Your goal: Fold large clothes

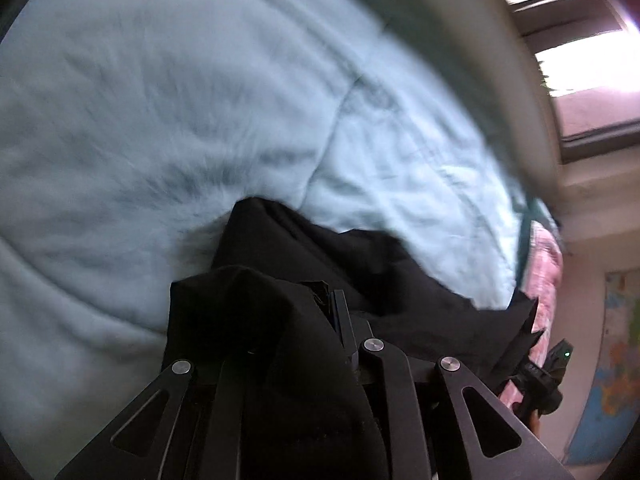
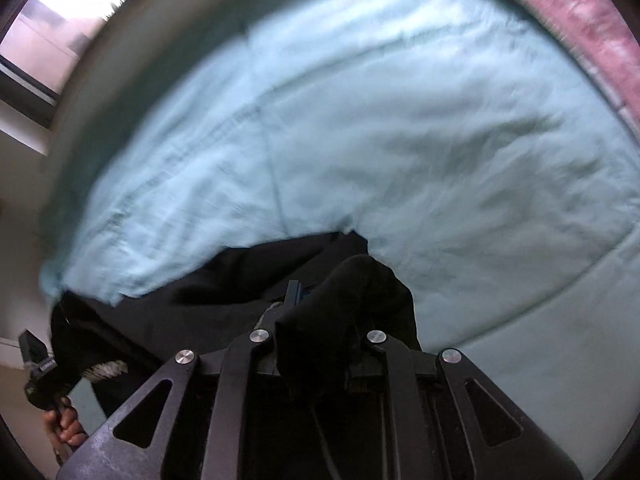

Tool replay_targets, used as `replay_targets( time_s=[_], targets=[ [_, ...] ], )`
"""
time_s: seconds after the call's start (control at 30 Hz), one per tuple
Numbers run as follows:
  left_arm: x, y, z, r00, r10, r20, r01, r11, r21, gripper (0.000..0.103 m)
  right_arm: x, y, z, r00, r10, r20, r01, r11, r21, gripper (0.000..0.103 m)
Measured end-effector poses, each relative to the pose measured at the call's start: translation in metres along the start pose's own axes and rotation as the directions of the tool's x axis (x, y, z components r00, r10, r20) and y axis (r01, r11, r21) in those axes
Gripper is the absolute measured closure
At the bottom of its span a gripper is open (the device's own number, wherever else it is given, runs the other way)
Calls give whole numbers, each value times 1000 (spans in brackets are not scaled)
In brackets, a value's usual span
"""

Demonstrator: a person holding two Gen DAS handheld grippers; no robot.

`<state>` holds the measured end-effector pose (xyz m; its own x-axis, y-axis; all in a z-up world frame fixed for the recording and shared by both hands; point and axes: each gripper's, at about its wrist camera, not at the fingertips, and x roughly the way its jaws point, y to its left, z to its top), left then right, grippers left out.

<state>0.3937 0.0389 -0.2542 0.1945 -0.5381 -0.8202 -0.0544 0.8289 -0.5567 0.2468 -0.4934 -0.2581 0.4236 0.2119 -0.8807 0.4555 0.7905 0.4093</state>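
1. Left wrist view: the left gripper point(image 1: 320, 300) is clamped onto a bunch of the black garment point(image 1: 360, 276). The cloth is draped right over the fingers, so only one dark finger edge point(image 1: 342, 312) pokes out of the folds.
2. From that pinch the black garment runs off to the right in a loose, wrinkled band, held up over the light blue bedsheet point(image 1: 160, 120), which fills most of the frame.
3. At the far right end of that band you can see the right gripper point(image 1: 548, 372) from the outside, with a small green light on it. Cloth hangs around it.
4. A pink patterned blanket point(image 1: 546, 256) sits along the right edge of the sheet, and there's a bright window point(image 1: 580, 64) up top. It's all pretty motion-blurred.
5. Right wrist view: same deal mirrored. The right gripper point(image 2: 308, 300) is closed on a fold of the black garment point(image 2: 224, 280), with a lump of fabric bunched over the right finger and a sliver of the blue-edged left finger point(image 2: 294, 292) showing.
6. The garment stretches left from here to the left gripper point(image 2: 38, 364), seen from the side at the lower left with the cloth in its grip. The person's hand point(image 2: 64, 424) is wrapped around its handle just below.
7. Bedsheet point(image 2: 400, 140) behind everything again, with the pink blanket point(image 2: 560, 4) curving along the top right.
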Motion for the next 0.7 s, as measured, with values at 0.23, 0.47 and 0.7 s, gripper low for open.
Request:
replay_targets(
  time_s=[0.23, 0.47, 0.7],
  targets=[
    [49, 20, 3, 1000, -26, 8, 26, 1000, 6, 85, 77, 6, -5, 992, -118, -46, 113, 989, -91, 85],
    [35, 23, 3, 997, -69, -31, 69, 998, 6, 85, 67, -1, -7, 995, -86, -55, 82, 994, -73, 84],
    [-44, 16, -19, 995, -89, -47, 93, 991, 100, 77, -15, -14, -18, 995, 95, -9, -95, 995, -22, 57]
  ],
)
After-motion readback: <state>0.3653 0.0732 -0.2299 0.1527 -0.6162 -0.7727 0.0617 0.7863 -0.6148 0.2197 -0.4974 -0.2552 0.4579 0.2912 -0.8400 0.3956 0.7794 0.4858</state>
